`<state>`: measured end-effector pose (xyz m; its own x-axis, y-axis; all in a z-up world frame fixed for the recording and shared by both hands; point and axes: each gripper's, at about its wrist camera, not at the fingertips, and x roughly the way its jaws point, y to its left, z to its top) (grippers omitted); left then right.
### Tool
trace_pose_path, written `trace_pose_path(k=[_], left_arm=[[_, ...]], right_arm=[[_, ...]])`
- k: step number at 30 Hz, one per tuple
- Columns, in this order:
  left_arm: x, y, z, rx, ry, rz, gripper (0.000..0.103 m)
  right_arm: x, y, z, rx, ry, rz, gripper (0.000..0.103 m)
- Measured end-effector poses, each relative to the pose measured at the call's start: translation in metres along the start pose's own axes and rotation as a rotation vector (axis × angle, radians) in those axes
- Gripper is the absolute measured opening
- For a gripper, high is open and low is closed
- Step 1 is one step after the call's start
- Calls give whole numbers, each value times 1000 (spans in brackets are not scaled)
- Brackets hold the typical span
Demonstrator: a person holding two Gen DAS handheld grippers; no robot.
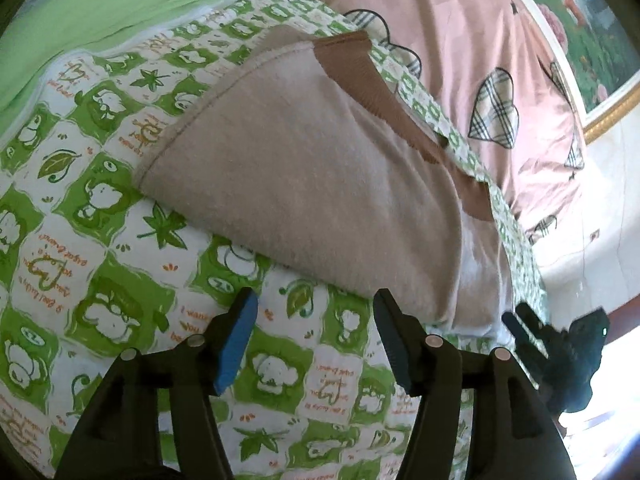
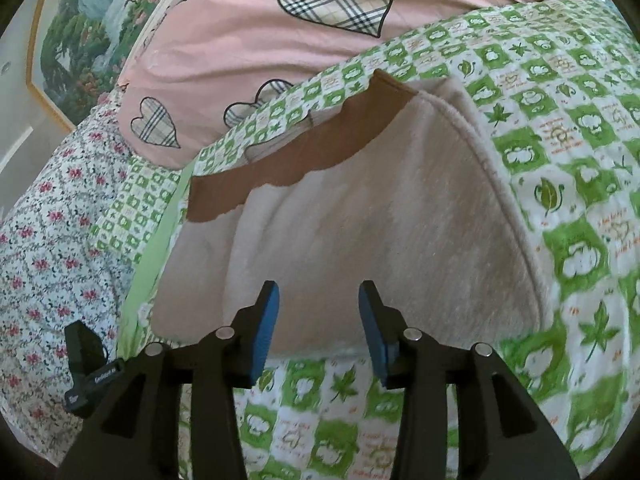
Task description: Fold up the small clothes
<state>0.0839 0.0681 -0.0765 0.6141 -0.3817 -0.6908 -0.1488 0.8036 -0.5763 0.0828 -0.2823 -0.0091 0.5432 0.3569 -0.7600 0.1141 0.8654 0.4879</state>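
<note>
Bedspread (image 1: 132, 208): folded garment (image 2: 360, 232) ahead of open tongs (image 2: 319, 328)

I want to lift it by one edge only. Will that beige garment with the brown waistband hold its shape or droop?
The beige garment looks like soft, fuzzy knit lying in gentle ripples on the green patterned sheet, so it would probably droop. Its brown waistband is wavy, likely stretchy rather than stiff. It seems light, and its nap may resist sliding.
</note>
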Motion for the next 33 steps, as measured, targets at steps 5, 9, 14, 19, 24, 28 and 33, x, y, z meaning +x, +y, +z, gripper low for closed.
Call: trace_pose_path(k=[5,9,14,19,24,28,33], left_arm=[[7,13,18,-78,-37,-20,61],[13,22,38,-131,-88,-20,61],[24,27,64,-144,-145,7,56],[27,21,81,-108,-178,18,15],[4,-33,81,74,-242,-3,11],[0,-101,73,243,-249,-64,10],[28,-163,45,400,-183,-106,10]], right_arm=[[0,2,-2,-3,13,12,46],[-1,3,-4,1,9,10,46],[3,0,4,8,6,14,46],[9,-8,17,17,0,18,46],[14,-20,36,36,-10,43,46],[16,-23,56,29,5,80,47],[24,-27,81,75,66,258,70]])
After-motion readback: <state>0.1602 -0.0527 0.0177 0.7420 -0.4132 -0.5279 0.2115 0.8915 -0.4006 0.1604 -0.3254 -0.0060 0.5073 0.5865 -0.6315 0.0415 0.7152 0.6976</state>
